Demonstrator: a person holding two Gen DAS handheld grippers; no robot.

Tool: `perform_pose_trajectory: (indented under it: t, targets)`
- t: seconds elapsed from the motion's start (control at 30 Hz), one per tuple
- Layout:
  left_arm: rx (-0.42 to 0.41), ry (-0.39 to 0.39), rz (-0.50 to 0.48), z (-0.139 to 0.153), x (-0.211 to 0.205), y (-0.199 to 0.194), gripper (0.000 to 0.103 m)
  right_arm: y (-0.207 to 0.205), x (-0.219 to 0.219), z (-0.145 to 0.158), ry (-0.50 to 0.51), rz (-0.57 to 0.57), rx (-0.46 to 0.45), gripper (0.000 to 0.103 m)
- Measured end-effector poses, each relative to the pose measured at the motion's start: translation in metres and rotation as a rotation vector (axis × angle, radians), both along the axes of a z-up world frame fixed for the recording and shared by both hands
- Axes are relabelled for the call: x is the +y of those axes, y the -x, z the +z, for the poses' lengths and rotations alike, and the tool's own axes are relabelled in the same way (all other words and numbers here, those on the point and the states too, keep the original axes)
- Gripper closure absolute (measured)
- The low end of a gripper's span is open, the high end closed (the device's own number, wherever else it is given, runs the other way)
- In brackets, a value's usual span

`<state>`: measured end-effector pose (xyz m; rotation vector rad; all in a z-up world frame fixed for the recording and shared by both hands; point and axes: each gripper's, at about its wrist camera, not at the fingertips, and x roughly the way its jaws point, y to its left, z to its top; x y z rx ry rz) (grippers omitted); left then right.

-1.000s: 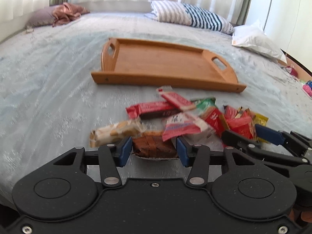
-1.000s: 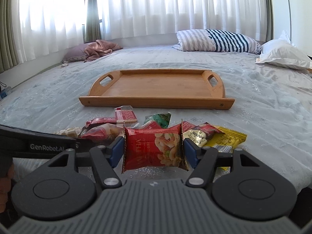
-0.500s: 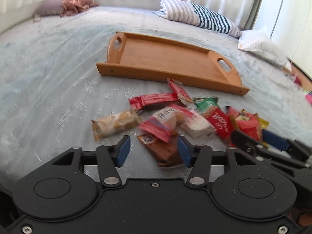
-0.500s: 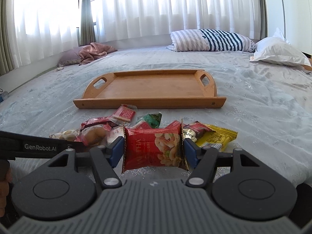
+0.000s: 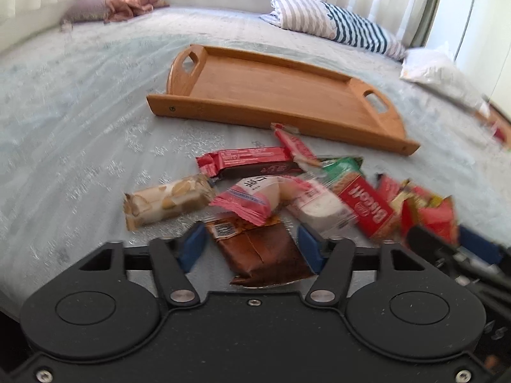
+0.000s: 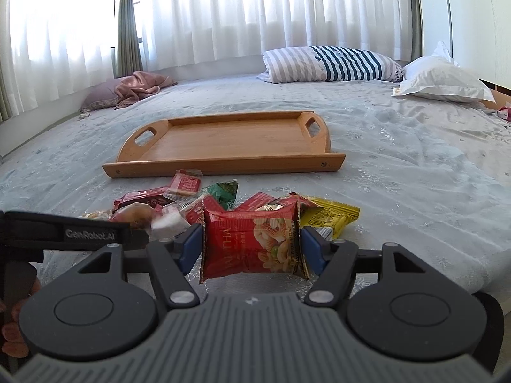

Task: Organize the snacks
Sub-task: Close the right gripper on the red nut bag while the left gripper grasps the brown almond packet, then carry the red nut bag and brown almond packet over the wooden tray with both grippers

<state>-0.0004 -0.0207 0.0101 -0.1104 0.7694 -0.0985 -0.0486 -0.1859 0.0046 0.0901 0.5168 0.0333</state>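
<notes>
A pile of wrapped snacks point(image 5: 287, 191) lies on the bed in front of an empty wooden tray point(image 5: 255, 113). My left gripper point(image 5: 250, 247) hangs low over the pile's near edge. Its jaws are opening, with a brown snack packet point(image 5: 262, 252) lying loose between them; the left pad stands clear of it. A nougat bar point(image 5: 169, 201) and a long red bar point(image 5: 249, 159) lie just beyond. My right gripper point(image 6: 251, 249) is shut on a red nut packet point(image 6: 249, 239), held just above the bed, with the tray point(image 6: 223, 164) straight ahead.
A striped pillow point(image 6: 329, 63) and a white pillow point(image 6: 444, 79) lie at the far right, and a pink cloth point(image 6: 137, 87) at the far left. The left gripper's black body point(image 6: 80, 233) crosses the right wrist view's left side. A yellow packet point(image 6: 329, 217) lies right of the red one.
The left jaws have opened off the brown packet, which now lies on the bed, and the gripper has dipped toward the pile. The right gripper still holds the red packet, barely moved.
</notes>
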Motion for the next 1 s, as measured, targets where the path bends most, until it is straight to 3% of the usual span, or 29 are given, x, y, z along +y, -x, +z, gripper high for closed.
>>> perform_pose_trajectory:
  t: [0.07,0.2,0.37,0.6,1.0]
  targets:
    - [-0.017,-0.032,-0.022,0.001,-0.004,0.004,0.053,0.0,0.0,0.0,-0.004,0.0,-0.002,0.034]
    - [-0.012,-0.011,-0.054,0.005,-0.002,0.011,0.056,-0.001,0.0,-0.001,-0.012,0.004,-0.006,0.034]
    - [-0.02,-0.021,-0.075,0.012,0.001,0.023,0.057,-0.002,-0.001,-0.001,-0.019,0.003,-0.011,0.034]
    - [-0.038,0.025,-0.122,0.025,0.0,0.037,0.057,-0.003,-0.001,0.0,-0.023,-0.007,-0.008,0.034]
    - [-0.099,0.058,-0.14,0.047,0.004,0.034,0.057,-0.004,-0.006,0.007,-0.05,-0.014,-0.024,0.034]
